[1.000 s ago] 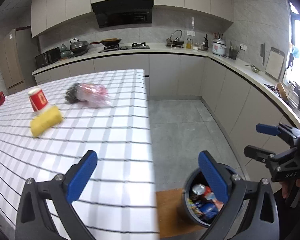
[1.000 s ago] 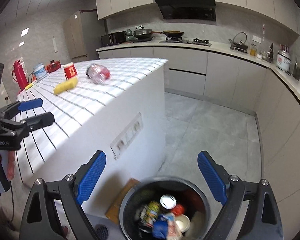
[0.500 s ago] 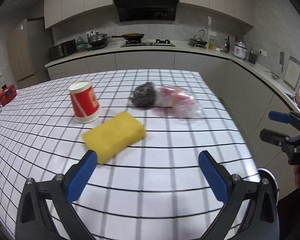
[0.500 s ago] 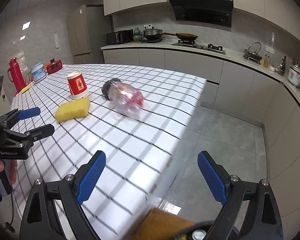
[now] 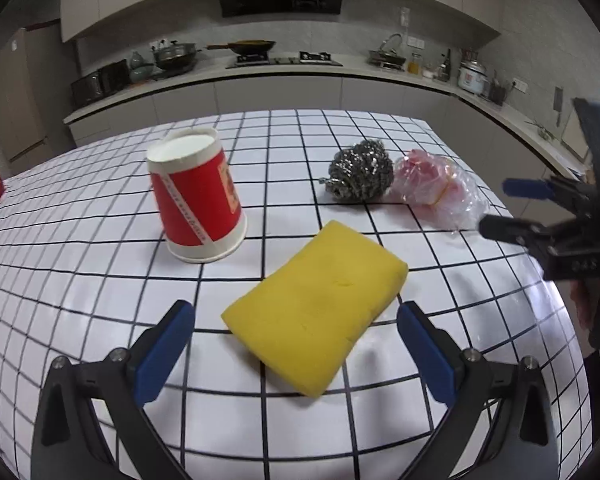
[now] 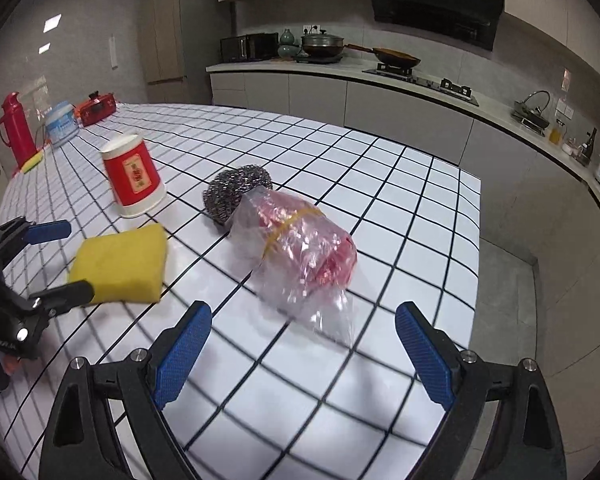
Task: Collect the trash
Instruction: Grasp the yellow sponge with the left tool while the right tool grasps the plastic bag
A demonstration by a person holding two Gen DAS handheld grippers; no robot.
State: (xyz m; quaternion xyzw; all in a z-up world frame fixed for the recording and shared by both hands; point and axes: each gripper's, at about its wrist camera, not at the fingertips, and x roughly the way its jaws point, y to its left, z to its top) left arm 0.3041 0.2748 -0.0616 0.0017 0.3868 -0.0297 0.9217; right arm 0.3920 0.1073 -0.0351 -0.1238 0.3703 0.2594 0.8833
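The left gripper (image 5: 296, 356), jaws apart and empty, had the sponge (image 5: 316, 312) dead ahead at twelve o'clock, its long axis running toward two o'clock.

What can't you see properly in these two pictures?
- Red contents of the clear plastic bag: right wrist view, crinkled film and blur hide what they are.
- Print on the upside-down red paper cup: too small in both views.
- Far side of the steel wool scrubber: bag covers it.
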